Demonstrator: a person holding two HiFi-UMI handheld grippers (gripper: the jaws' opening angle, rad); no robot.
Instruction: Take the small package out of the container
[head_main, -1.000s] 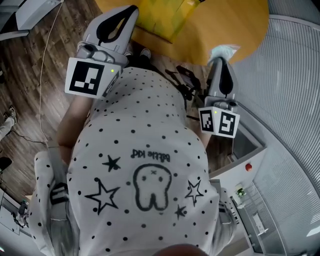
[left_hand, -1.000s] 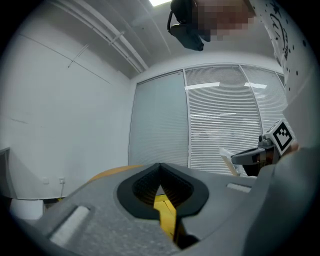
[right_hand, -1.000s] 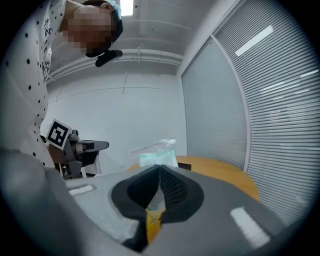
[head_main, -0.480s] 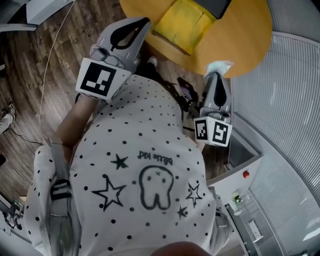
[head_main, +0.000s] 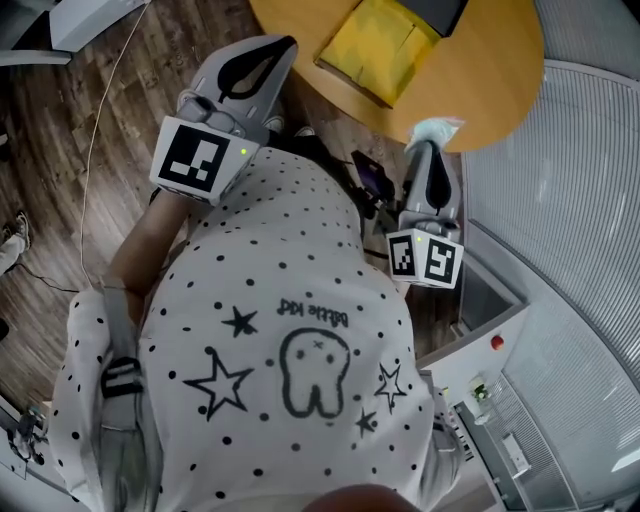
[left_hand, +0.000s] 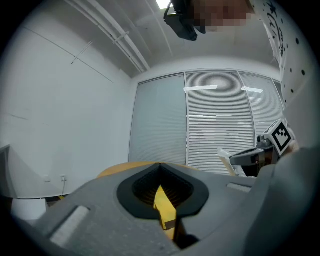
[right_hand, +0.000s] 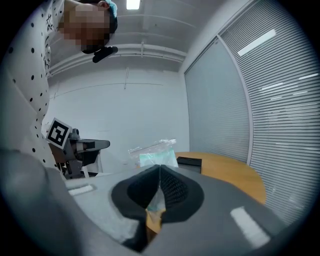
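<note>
My right gripper (head_main: 428, 146) is shut on the small package (head_main: 437, 129), a clear bag with a teal item inside. It holds the bag in the air by the near edge of the round wooden table (head_main: 500, 70). In the right gripper view the package (right_hand: 155, 151) sticks up from the shut jaws (right_hand: 159, 167). The yellow container (head_main: 380, 45) lies on the table, to the left of and beyond the package. My left gripper (head_main: 284, 46) hangs shut and holds nothing, left of the container; its tips meet in the left gripper view (left_hand: 160, 165).
A black flat object (head_main: 445, 10) lies beside the container on the table. A white cabinet with a red button (head_main: 497, 342) stands at the lower right, with slatted blinds (head_main: 590, 180) beyond it. A thin cable (head_main: 100, 130) runs over the wooden floor at the left.
The view has shifted, so more of the table and the yellow container shows. Both grippers sit a little higher in the picture. The right gripper stays shut on the package.
</note>
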